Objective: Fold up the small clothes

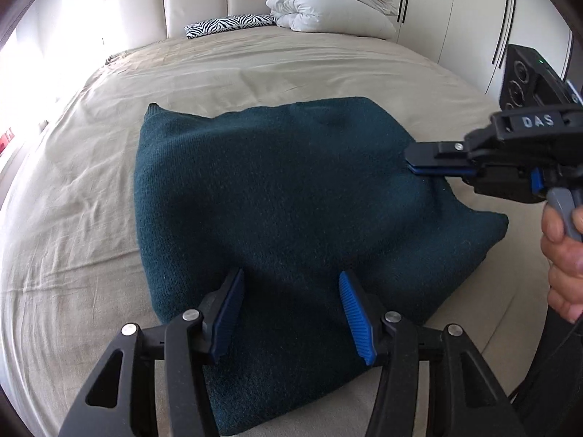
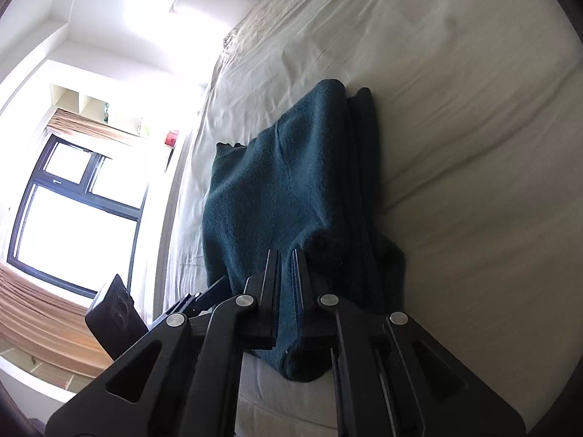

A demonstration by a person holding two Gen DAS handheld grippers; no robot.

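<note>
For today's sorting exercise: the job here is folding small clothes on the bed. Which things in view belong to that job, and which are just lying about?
Belonging to the job:
- dark green knitted garment
- right gripper, jaws shut on the garment's edge
- left gripper, jaws open above the garment
- bed sheet, the work surface

Just lying about:
- zebra-print pillow
- folded white duvet
- window

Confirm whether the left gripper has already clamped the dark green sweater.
No: the left gripper stands open above the sweater, blue pads apart, while the right gripper pinches its edge.
</note>
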